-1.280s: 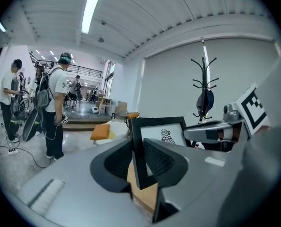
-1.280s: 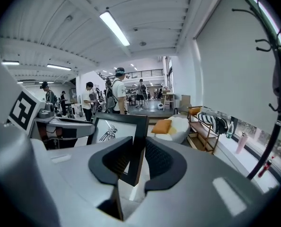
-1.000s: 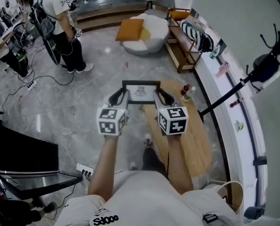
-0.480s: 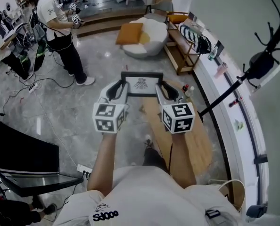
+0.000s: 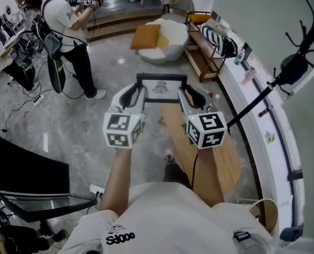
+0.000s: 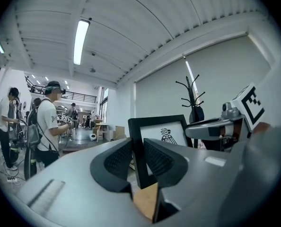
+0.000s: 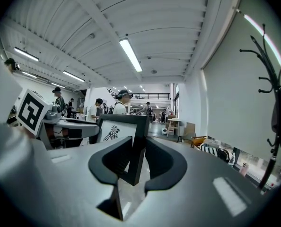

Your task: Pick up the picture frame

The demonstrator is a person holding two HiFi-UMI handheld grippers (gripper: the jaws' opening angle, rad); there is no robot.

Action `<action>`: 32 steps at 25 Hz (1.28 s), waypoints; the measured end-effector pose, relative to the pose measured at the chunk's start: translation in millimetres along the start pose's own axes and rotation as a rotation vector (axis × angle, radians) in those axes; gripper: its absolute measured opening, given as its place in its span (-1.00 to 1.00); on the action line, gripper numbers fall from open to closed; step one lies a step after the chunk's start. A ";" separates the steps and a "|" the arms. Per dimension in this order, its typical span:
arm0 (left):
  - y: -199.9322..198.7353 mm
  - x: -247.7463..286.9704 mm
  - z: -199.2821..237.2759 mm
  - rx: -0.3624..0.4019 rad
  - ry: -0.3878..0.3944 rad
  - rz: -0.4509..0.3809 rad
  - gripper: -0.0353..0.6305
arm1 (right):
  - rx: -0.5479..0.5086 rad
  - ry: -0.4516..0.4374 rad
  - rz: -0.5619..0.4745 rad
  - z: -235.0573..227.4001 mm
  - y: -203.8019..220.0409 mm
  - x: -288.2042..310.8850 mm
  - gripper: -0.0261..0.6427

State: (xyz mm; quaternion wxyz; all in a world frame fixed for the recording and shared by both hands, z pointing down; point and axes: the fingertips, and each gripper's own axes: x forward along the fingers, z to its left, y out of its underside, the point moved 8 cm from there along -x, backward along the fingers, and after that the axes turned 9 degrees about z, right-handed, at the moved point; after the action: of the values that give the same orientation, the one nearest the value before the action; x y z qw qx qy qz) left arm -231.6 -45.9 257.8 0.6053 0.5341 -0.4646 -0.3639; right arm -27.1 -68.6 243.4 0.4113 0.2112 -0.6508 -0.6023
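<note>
A black picture frame (image 5: 161, 88) with a white print hangs in the air between both grippers, above the floor and the wooden table (image 5: 228, 163). My left gripper (image 5: 137, 95) is shut on the frame's left upright edge, which runs between its pads (image 6: 119, 159) in the left gripper view as the frame (image 6: 157, 136). My right gripper (image 5: 186, 95) is shut on the right edge; in the right gripper view the frame (image 7: 131, 136) stands clamped between both pads (image 7: 159, 161). The frame is upright and level.
Below is a grey marble floor with cables. A wooden bench (image 5: 205, 57) and a white pouf (image 5: 165, 36) stand beyond. A coat rack (image 5: 297, 62) rises at the right by the wall. People (image 5: 67, 30) stand at the upper left; a dark desk (image 5: 25, 179) sits at the left.
Both grippers have risen together with the frame held between them, which now sits higher and closer to the head camera. The bottles on the table are hidden behind the right gripper.
</note>
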 end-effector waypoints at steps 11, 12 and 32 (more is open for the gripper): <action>-23.5 -14.0 -6.4 0.041 -0.008 -0.078 -0.64 | -0.028 0.013 -0.072 2.9 -21.7 -18.7 -0.66; -24.8 -15.4 -6.5 0.042 -0.009 -0.081 -0.64 | -0.030 0.013 -0.074 3.6 -22.8 -19.7 -0.66; -24.1 -17.7 -4.7 0.042 -0.021 -0.077 -0.64 | -0.030 -0.009 -0.069 3.9 -21.6 -15.9 -0.66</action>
State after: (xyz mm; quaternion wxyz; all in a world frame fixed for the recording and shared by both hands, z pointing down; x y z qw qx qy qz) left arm -231.1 -31.8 230.9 0.5743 0.5605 -0.4577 -0.3829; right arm -25.9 -57.9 218.5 0.3905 0.2244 -0.6358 -0.6268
